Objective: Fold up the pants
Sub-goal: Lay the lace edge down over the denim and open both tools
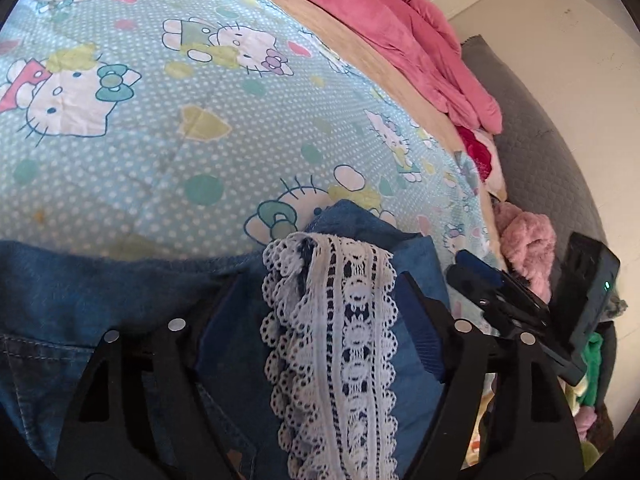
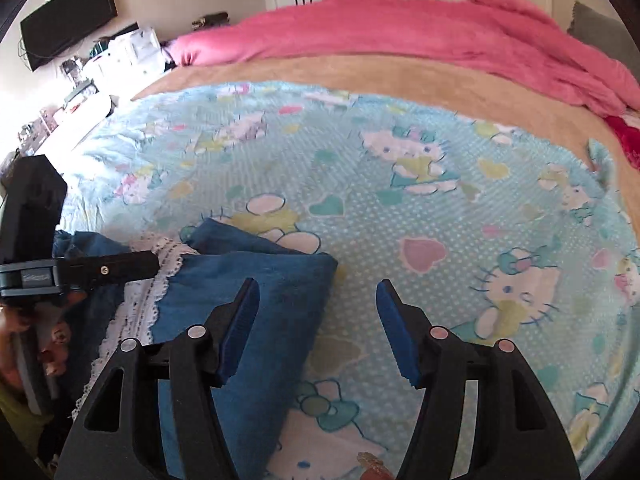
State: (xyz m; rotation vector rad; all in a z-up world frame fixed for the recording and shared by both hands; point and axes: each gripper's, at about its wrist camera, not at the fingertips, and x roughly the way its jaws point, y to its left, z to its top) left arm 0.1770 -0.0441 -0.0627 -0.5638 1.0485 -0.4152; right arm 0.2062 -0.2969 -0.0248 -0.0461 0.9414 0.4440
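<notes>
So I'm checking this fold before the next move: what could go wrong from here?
1. The lace trim lies between the open left gripper fingers; closing could snag the lace alone rather than the denim.
2. The right gripper is open, with one finger over the folded pants edge and the other over the bedsheet; closing here might pinch sheet too.
3. With neither gripper holding, the loose fold may slip open.
</notes>
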